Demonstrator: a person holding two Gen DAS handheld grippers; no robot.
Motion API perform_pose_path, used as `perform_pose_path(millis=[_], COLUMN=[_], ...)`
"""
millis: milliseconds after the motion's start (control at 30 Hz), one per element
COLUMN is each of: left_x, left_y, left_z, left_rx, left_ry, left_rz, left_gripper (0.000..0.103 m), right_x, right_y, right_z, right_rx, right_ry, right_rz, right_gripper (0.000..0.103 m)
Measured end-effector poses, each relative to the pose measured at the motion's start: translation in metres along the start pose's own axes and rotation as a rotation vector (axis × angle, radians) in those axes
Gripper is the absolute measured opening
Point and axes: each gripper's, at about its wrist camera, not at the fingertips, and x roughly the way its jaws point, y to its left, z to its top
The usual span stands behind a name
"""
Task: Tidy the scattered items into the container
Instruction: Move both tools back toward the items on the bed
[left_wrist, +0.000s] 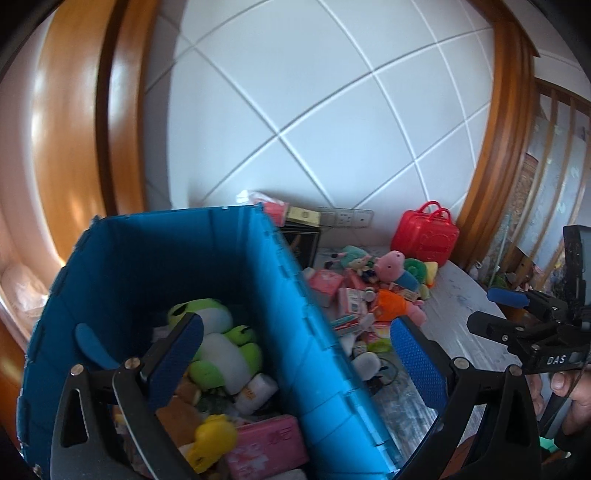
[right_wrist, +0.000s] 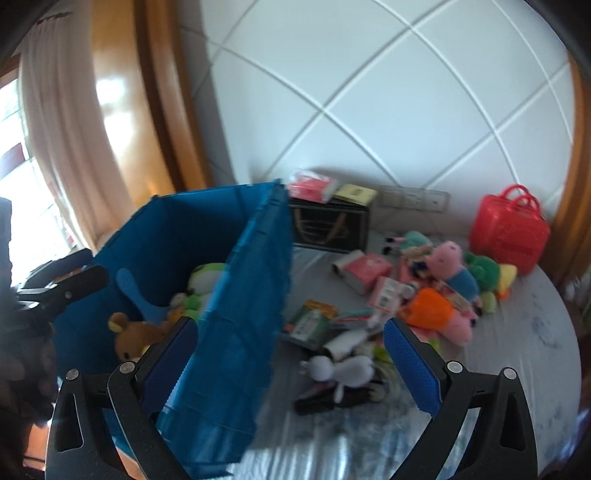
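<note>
A blue plastic crate (left_wrist: 295, 332) stands on the table's left; it also shows in the right wrist view (right_wrist: 236, 332). It holds a green frog plush (left_wrist: 218, 343), a yellow toy (left_wrist: 212, 441), a pink box (left_wrist: 266, 448) and a brown bear (right_wrist: 129, 336). My left gripper (left_wrist: 295, 343) is open and empty, straddling the crate's right wall. My right gripper (right_wrist: 290, 339) is open and empty, also over that wall. A pile of toys lies on the table: a pink pig plush (right_wrist: 452, 264), an orange plush (right_wrist: 430, 310), a white plush (right_wrist: 343, 371).
A red toy case (right_wrist: 511, 230) stands at the back right. A black box (right_wrist: 328, 227) with packets on top stands against the tiled wall. Wooden frames flank the wall. The grey table (right_wrist: 535, 332) curves off at the right.
</note>
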Motion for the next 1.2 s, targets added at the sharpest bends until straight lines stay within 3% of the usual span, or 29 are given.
perform_pose_path(millis=[400,700,900,1200], left_x=[0.054,0.114,0.163,0.27], left_y=[-0.133,-0.191,-0.204,-0.19], left_z=[-0.004,-0.045,-0.076,-0.128], left_rx=[0.048,0.035,0.041,0.086], left_ry=[0.069,0.164,0.247,0.418], left_rz=[-0.044,0.047,0.127,0.215], left_gripper=[0.103,0.103,0.103,0.099], right_x=[-0.028,-0.015,0.022,0.132], right_y=[-0.144,-0.217,-0.241,-0.243], right_z=[-0.033,-0.053,-0.078,-0.144], right_rx=[0.092,0.069,-0.024,-0.079], right_ry=[0.035,0.106,0.151,0.252], right_rz=[-0.072,-0.031,0.015,0.169], right_gripper=[0.102,0.102,0.102,0.102])
